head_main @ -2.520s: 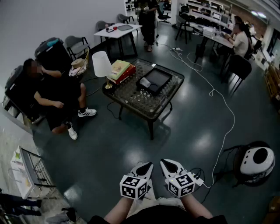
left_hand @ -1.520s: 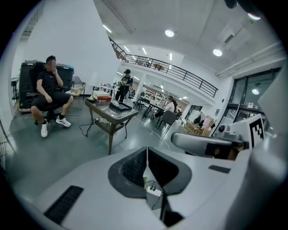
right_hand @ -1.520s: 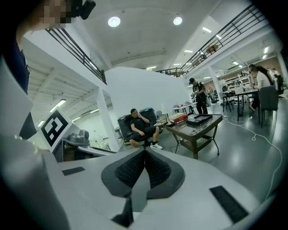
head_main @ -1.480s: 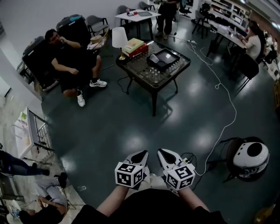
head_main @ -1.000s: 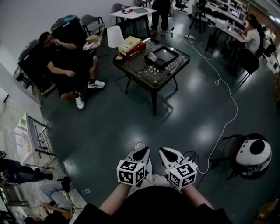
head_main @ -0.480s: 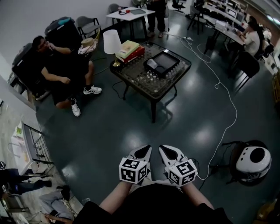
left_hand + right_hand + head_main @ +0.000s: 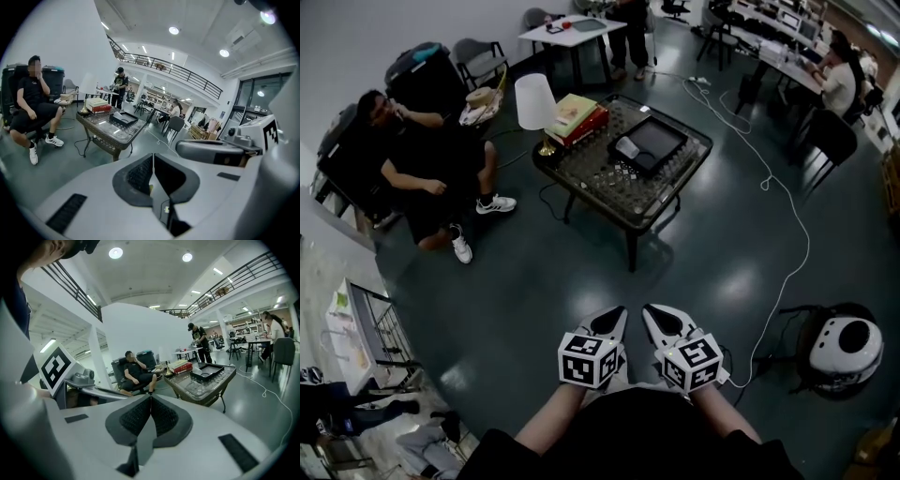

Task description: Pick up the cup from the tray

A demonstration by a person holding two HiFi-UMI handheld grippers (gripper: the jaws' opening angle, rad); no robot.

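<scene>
Head view: glass-top table (image 7: 667,208) across the floor, black tray (image 7: 661,139) on it. Left gripper (image 7: 616,311) and right gripper (image 7: 649,310) both clenched, empty, well apart from table. Cup (image 7: 626,148) in tray, left end.

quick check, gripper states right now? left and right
left gripper: closed, jaws together, holding nothing.
right gripper: closed, jaws together, holding nothing.
</scene>
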